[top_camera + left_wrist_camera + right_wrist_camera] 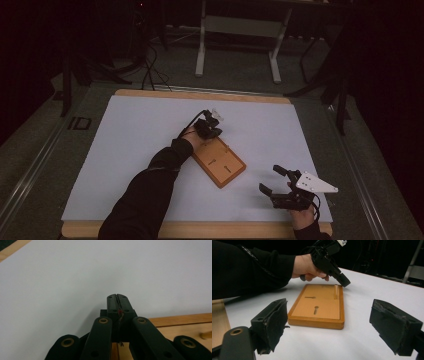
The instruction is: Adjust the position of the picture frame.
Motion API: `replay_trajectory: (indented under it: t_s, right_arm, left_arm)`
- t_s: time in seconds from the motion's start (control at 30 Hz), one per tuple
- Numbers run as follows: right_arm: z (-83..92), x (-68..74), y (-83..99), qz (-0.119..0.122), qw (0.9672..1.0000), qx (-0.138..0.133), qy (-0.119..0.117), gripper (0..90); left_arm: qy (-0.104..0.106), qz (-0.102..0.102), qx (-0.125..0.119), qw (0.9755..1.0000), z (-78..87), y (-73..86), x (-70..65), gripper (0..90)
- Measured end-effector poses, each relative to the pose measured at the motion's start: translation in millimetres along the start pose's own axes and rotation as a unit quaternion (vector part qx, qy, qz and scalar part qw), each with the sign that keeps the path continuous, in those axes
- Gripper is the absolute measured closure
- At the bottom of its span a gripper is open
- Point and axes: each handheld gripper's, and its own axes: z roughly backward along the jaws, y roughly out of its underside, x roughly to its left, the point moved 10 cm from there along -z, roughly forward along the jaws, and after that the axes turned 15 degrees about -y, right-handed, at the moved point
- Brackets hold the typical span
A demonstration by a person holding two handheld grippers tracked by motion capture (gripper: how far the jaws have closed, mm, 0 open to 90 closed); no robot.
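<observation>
left gripper (214,131) sits at the far end of the wooden tray (235,172), roughly 11 o'clock from the tray's centre in the high view. in the left gripper view its jaws are pressed together, and a thin dark strand with a red speck (120,312) lies in the seam between them; cannot tell what it is or whether it is truly pinched. right gripper (278,181) rests at about 4 o'clock from the tray, near the table's front edge, jaws spread wide, nothing between them.

the tray lies mid-table on the white sheet (130,150), tilted, with two dark slots and a small wooden peg (335,291) along its far rim.

judgement: the step in hand looks like the left gripper working at the peg end of the tray. the next move calls for a fine lowering of the closed tip just beside the peg, or a re-opening to take hold of it, while the tray stays put; the right gripper is free to steady the tray.

views: the right gripper view gives the tip-to-peg relation, near but apparently not touching. the left gripper view gives the closed seam and strand. the high view gives the layout.
</observation>
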Motion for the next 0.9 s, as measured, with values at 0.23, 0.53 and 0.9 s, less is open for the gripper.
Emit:
replay_trajectory:
  t_s: [0.23,0.53,0.9]
  right_arm:
    - [0.6,-0.4,0.0,-0.001,1.0000,-0.001,0.001,14.4]
    - [1.2,-0.5,-0.6,0.000,1.0000,-0.001,0.002,14.4]
    - [-0.6,0.6,-0.3,0.002,1.0000,0.002,0.003,14.3]
  left_arm:
    - [0.006,-0.002,0.003,1.0000,-1.3,0.4,0.7,90.0]
    - [0.003,-0.007,0.016,0.9998,9.6,13.9,8.3,90.0]
    - [0.006,0.008,0.024,0.9997,29.1,37.4,15.6,90.0]
